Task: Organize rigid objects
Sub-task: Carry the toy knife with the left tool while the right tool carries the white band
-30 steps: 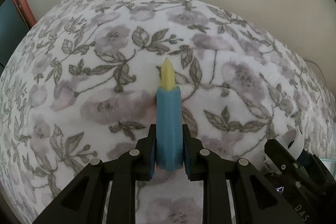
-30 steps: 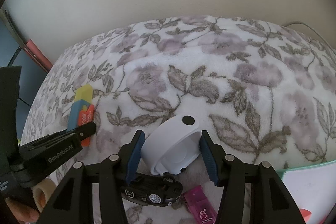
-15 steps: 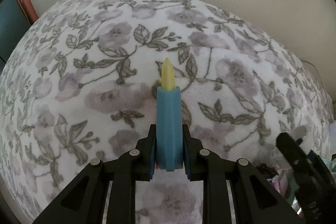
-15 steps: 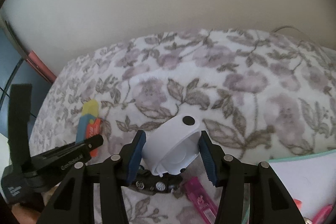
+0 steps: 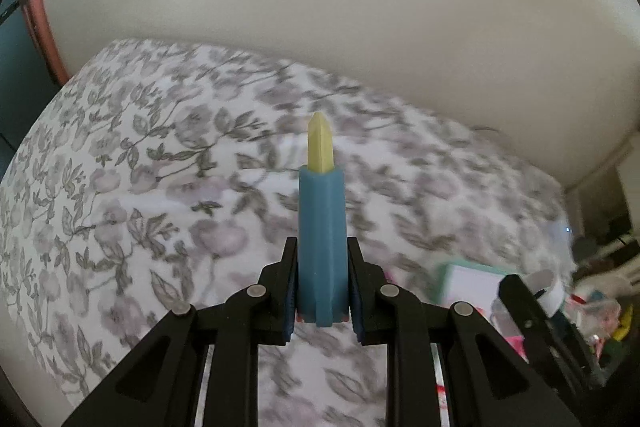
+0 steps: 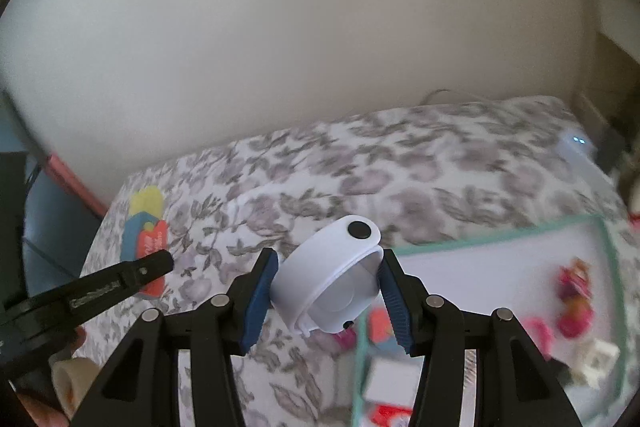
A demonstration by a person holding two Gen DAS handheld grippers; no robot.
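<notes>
Left wrist: left gripper (image 5: 322, 291) clenched on blue-and-yellow plastic utility knife (image 5: 321, 235) above floral bedspread (image 5: 120, 187); right wrist: right gripper (image 6: 326, 297) grasping white plastic band (image 6: 332, 287), carry step, next likely releasing over teal-rimmed white tray (image 6: 500, 227).

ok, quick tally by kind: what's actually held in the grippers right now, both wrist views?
Blue case with yellow tip, in left gripper: 1
White band with black stud, in right gripper: 1
Total held: 2
The items in the green-rimmed tray are too blurred to count.
</notes>
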